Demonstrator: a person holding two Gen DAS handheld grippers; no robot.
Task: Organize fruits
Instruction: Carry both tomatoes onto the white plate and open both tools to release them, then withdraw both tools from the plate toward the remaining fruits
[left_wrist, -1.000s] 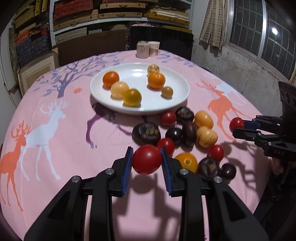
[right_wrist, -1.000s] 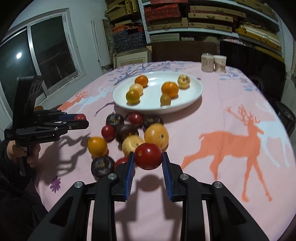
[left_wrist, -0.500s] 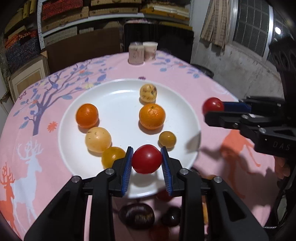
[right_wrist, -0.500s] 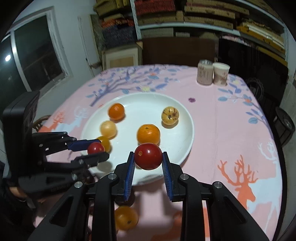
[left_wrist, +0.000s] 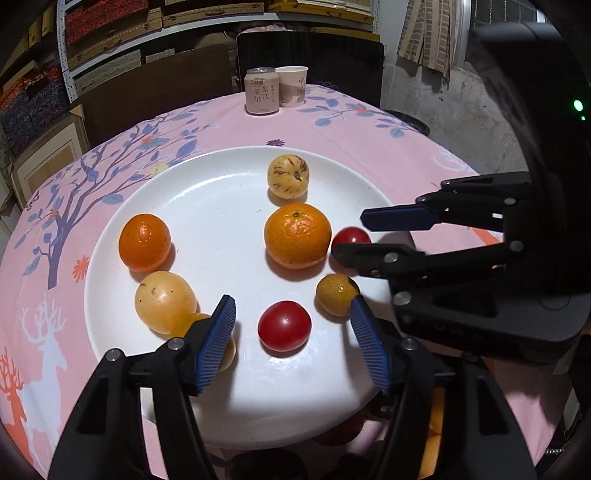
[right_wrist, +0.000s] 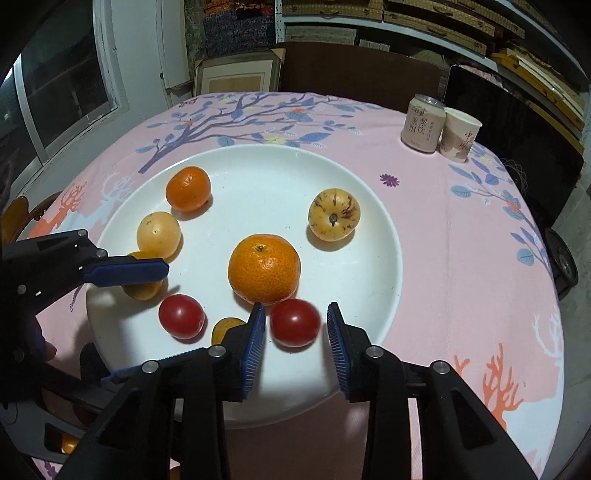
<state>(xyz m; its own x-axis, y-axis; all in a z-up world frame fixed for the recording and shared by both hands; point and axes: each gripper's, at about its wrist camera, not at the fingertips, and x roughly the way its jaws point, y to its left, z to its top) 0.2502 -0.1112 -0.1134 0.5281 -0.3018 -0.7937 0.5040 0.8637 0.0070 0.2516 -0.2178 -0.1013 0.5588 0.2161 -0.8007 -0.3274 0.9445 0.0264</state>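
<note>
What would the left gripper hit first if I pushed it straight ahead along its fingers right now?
Most likely the red tomato lying on the white plate between the left gripper's fingers, whose jaws have just been opening. Beyond it lies the large orange, though depth is hard to judge.

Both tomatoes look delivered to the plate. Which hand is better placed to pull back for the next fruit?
Left, probably. Both jaws have just been opening; the left gripper stands wide, its red tomato resting free on the plate; on the right gripper the pads sit close beside its tomato.

Plate (left_wrist: 207, 192) far-left bare; large orange (left_wrist: 297, 235) blocks centre; can (left_wrist: 261, 90) far off
</note>
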